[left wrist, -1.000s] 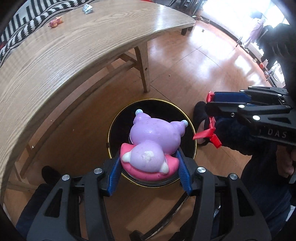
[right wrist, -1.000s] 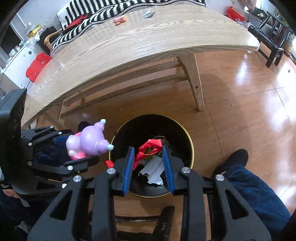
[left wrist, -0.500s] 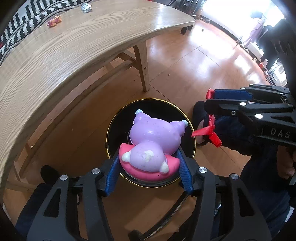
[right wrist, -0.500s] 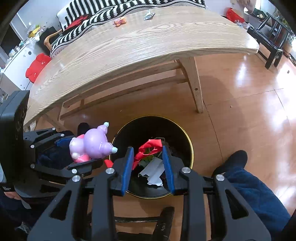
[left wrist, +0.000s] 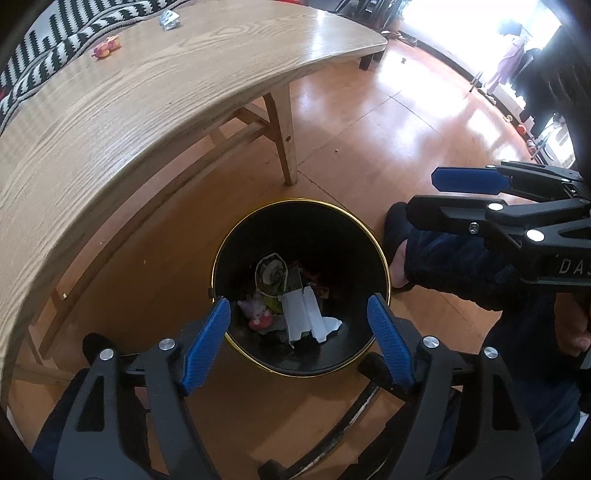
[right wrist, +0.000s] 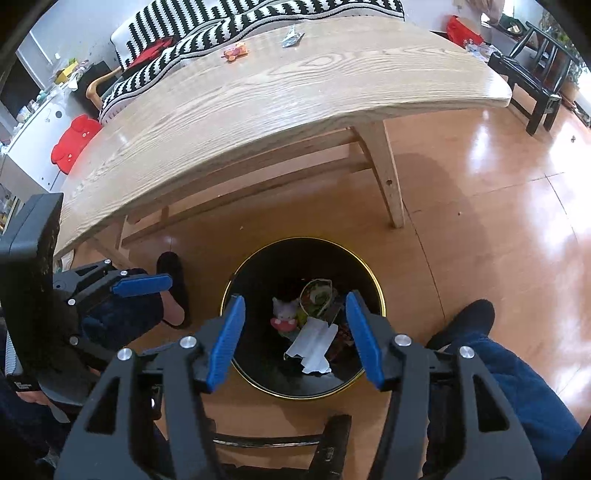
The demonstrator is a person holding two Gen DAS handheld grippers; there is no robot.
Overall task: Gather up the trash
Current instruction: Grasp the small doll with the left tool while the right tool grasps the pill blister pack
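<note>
A black bin with a gold rim [left wrist: 384, 254] [right wrist: 380, 295] stands on the floor below both grippers. Inside lie the purple and pink toy [left wrist: 256, 312] [right wrist: 283, 314], white paper [left wrist: 306, 314] [right wrist: 314, 341] and other wrappers. My left gripper [left wrist: 299, 325] is open and empty above the bin; it also shows in the right wrist view [right wrist: 147, 284]. My right gripper [right wrist: 293, 332] is open and empty above the bin; it shows at the right of the left wrist view [left wrist: 443, 192]. Two small wrappers, orange [left wrist: 106, 47] [right wrist: 235, 51] and silver [left wrist: 169, 17] [right wrist: 293, 38], lie on the far side of the table.
A long wooden table [left wrist: 147, 96] [right wrist: 277, 99] stands beyond the bin, its leg [left wrist: 286, 140] [right wrist: 388, 173] close to the rim. A striped sofa [right wrist: 229, 18] is behind it. The person's feet [left wrist: 397, 251] [right wrist: 465, 317] flank the bin. A black chair [right wrist: 535, 81] stands far right.
My left gripper opened and the purple toy dropped into the bin. My right gripper opened and let go of the red scrap. Both now hang empty over the bin.
</note>
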